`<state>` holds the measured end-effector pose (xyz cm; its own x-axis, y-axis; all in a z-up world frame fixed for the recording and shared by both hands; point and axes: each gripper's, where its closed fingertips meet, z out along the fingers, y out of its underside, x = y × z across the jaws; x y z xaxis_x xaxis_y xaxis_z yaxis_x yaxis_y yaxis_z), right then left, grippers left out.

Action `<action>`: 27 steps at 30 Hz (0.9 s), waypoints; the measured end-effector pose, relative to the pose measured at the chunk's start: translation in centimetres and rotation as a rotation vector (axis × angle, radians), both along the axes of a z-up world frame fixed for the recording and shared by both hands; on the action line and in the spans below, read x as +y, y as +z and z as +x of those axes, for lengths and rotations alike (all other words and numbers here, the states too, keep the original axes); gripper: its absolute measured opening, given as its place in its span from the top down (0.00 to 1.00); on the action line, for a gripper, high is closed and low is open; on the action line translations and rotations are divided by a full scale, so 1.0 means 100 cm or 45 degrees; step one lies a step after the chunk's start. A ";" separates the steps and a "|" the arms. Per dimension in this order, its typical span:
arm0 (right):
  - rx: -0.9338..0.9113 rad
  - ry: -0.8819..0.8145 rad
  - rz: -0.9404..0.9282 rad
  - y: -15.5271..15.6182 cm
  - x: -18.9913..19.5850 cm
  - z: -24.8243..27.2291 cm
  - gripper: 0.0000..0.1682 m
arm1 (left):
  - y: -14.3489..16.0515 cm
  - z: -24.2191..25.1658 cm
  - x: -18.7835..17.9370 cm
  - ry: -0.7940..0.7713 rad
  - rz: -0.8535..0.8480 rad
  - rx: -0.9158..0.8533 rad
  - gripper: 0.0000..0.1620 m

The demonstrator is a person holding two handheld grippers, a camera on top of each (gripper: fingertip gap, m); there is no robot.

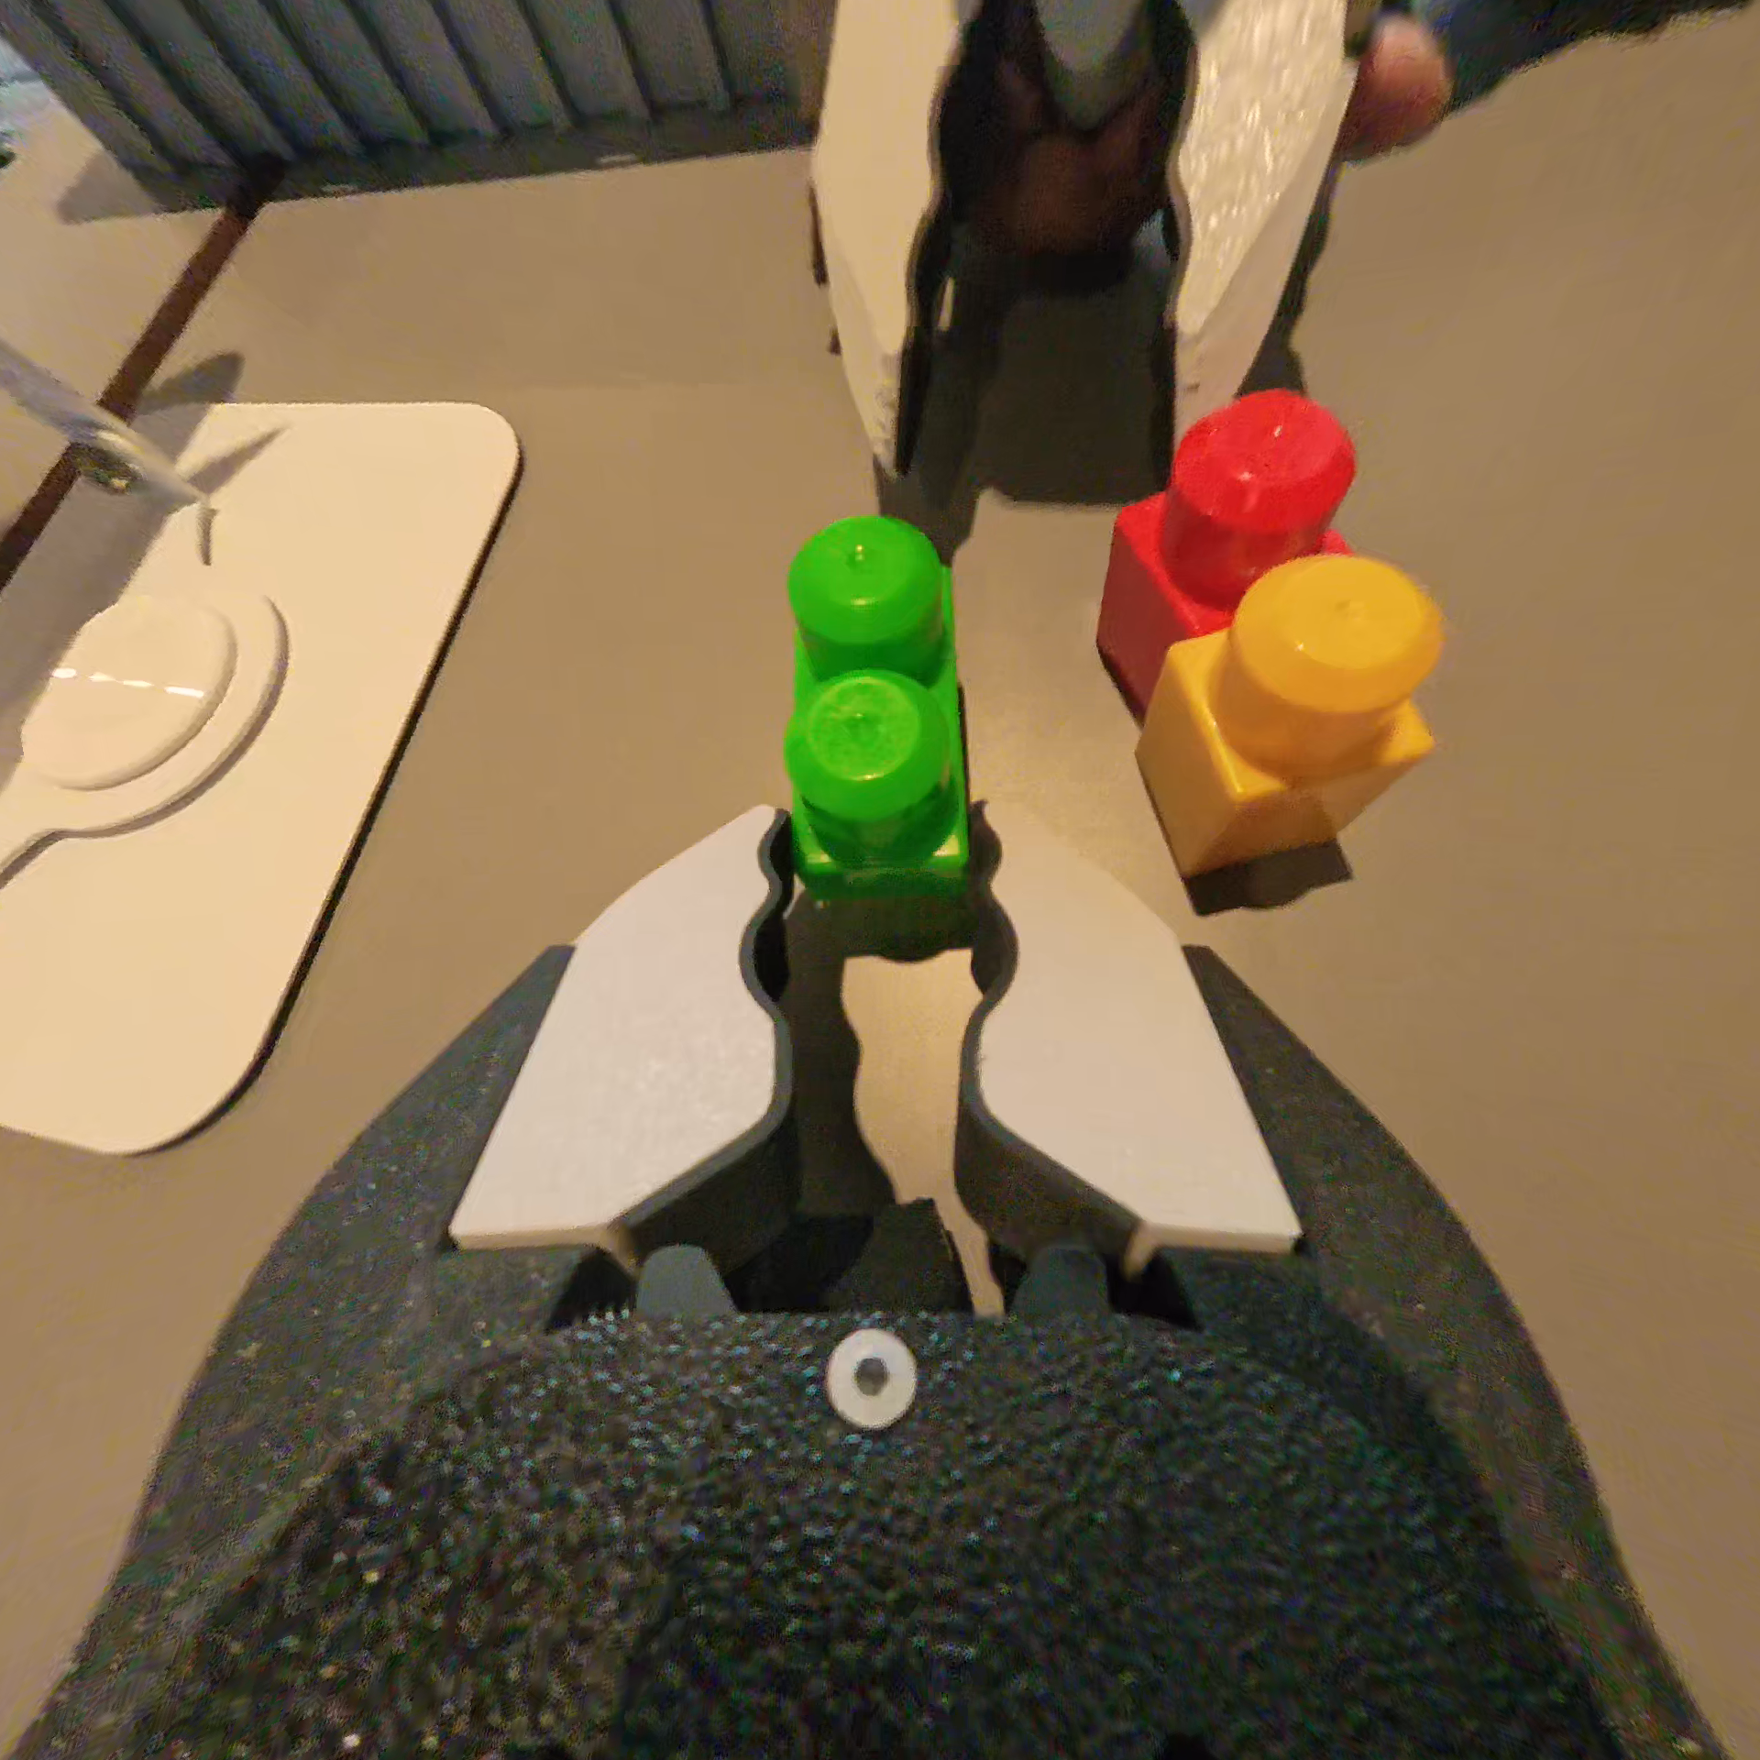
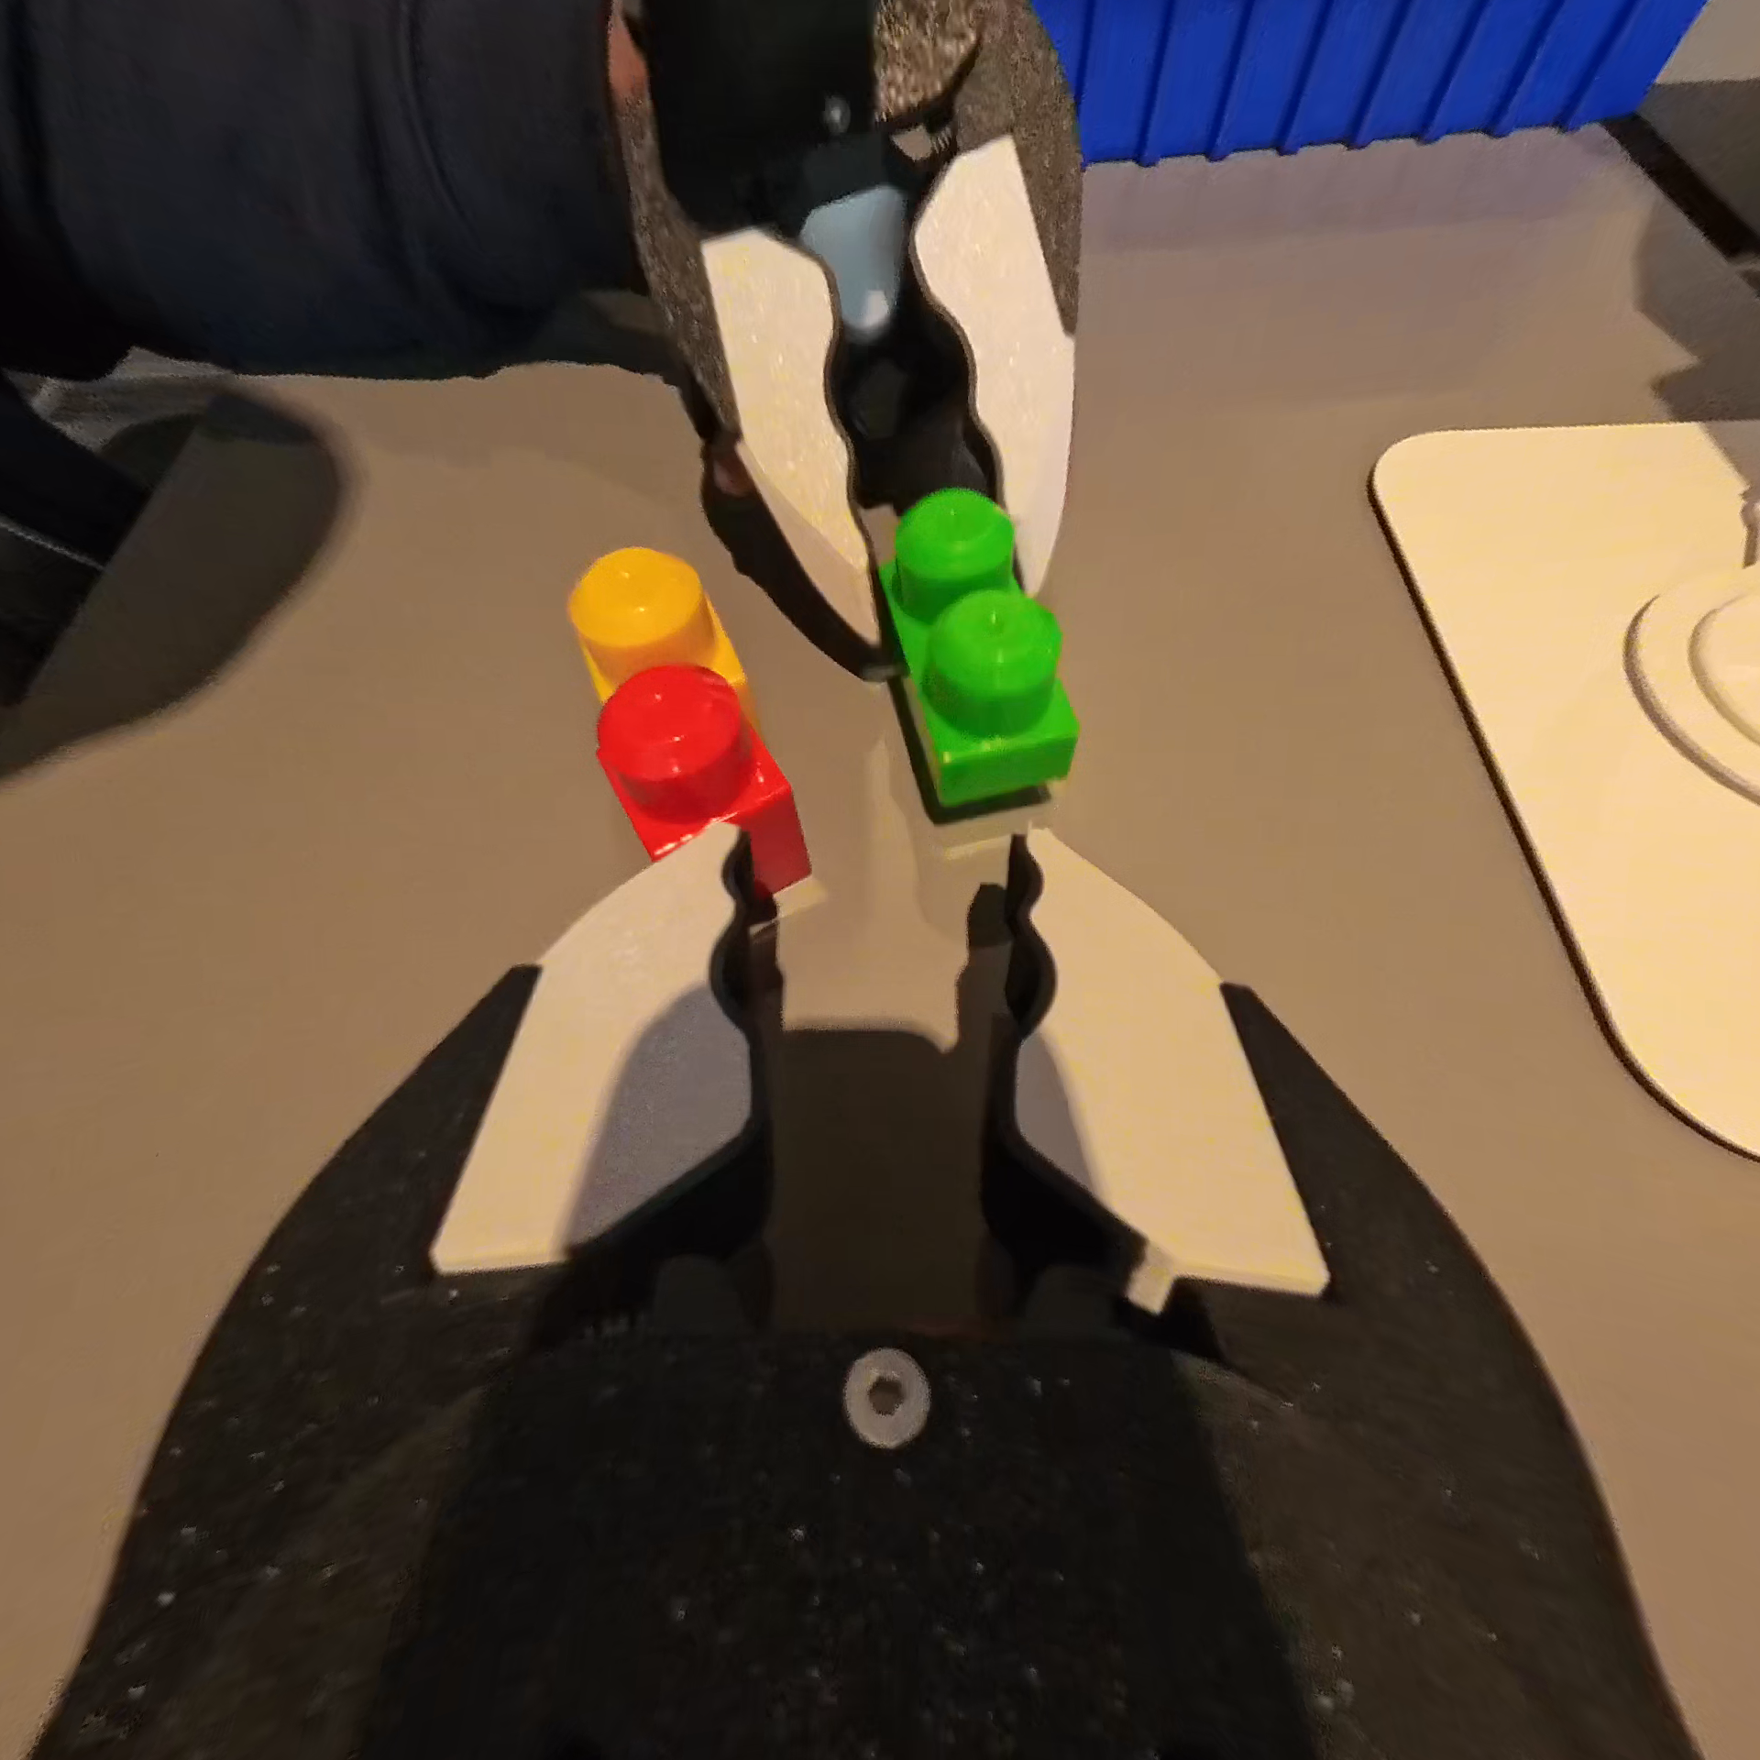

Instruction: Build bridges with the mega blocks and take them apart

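A green two-stud block [image 1: 871, 724] is gripped at its near end between the tips of my left gripper [image 1: 881, 848] and held slightly above the grey table. It also shows in the right wrist view [image 2: 981, 667], with the left gripper [image 2: 948, 610] closed on its far end. A red one-stud block [image 1: 1229, 533] and a yellow one-stud block [image 1: 1305, 705] stand touching on the table to the right of it. My right gripper [image 2: 876, 857] is open and empty, its left fingertip close to the red block [image 2: 695, 762]; the yellow block [image 2: 648, 610] is behind that. The right gripper [image 1: 1043, 419] faces the left one.
A white mat with a raised round disc [image 1: 333, 667] lies on the table to the left, at the right edge in the right wrist view [image 2: 1524, 667]. A blue ribbed panel [image 2: 1333, 67] stands behind the table. A person's dark sleeve [image 2: 286, 190] is at the far side. Left tips to right tips: about 8 cm.
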<state>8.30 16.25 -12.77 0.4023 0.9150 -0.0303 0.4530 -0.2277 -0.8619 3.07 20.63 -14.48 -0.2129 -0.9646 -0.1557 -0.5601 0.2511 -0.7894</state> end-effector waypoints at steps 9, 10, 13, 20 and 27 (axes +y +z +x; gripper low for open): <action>-0.296 -0.018 0.044 -0.026 -0.005 0.000 0.70 | 0.020 -0.065 -0.040 0.034 -0.175 -0.114 0.79; -0.336 -0.007 0.051 -0.029 -0.006 -0.001 0.70 | 0.019 -0.070 -0.049 0.018 -0.191 -0.111 0.79; -0.366 0.005 0.070 -0.031 -0.008 -0.004 0.70 | 0.006 -0.075 -0.062 0.007 -0.179 -0.013 0.79; -0.370 -0.030 0.062 -0.032 -0.007 0.000 0.72 | -0.007 -0.065 -0.053 -0.033 -0.124 0.099 0.79; -0.373 -0.054 0.041 -0.032 -0.005 0.004 0.73 | -0.010 -0.058 -0.038 -0.155 -0.136 0.145 0.79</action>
<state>8.68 15.80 -15.99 0.4273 0.8959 0.1216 0.6741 -0.2261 -0.7032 -2.76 16.80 -15.50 -0.3394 -0.9404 -0.0219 -0.6179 0.2404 -0.7486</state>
